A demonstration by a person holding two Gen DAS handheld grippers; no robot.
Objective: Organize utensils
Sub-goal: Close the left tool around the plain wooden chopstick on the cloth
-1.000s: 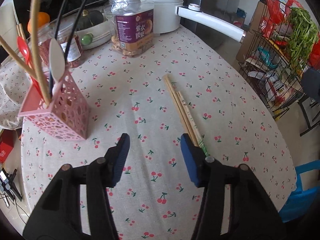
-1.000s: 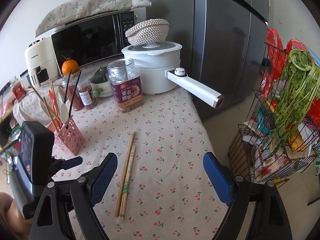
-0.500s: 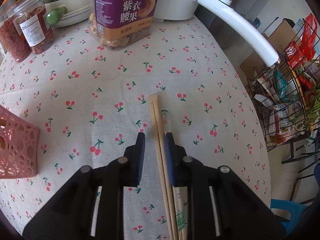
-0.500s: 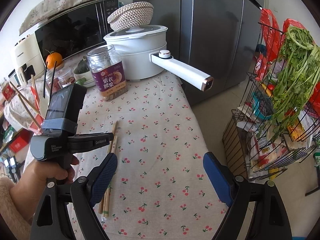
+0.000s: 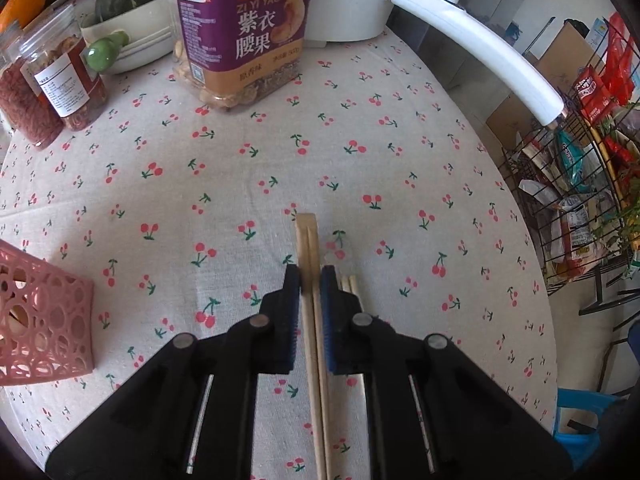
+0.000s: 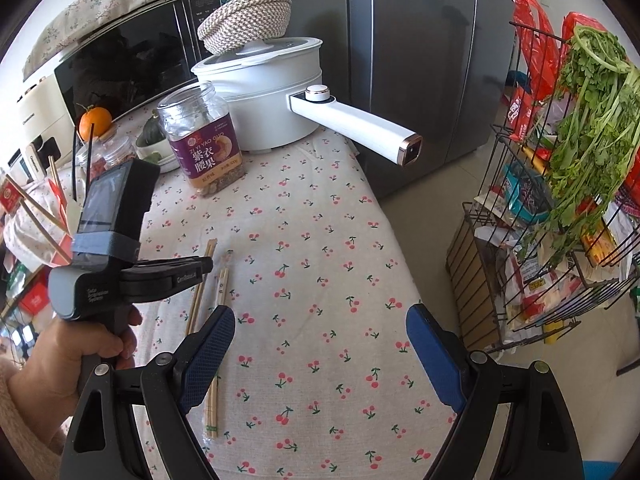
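**Chopsticks gripped, holder waiting**

Item 1, nearest: left gripper [image 5: 310, 280], jaws nearly closed around a bare pair of chopsticks [image 5: 307, 236] lying on the tablecloth [image 5: 240, 168]; whether the pair has left the cloth cannot be told.

Item 2, just at 3 o'clock of it: wrapped pair of chopsticks [image 5: 349, 282], untouched.

Item 3, at 9 o'clock: pink holder [image 5: 44, 320], already stocked with utensils [image 6: 40, 216].

Item 4, at 12 o'clock, far: nut jar [image 5: 240, 32].

Item 5: right gripper [image 6: 320, 344], wide open, empty.

Status, judged: partly done; both pairs remain to be stowed.
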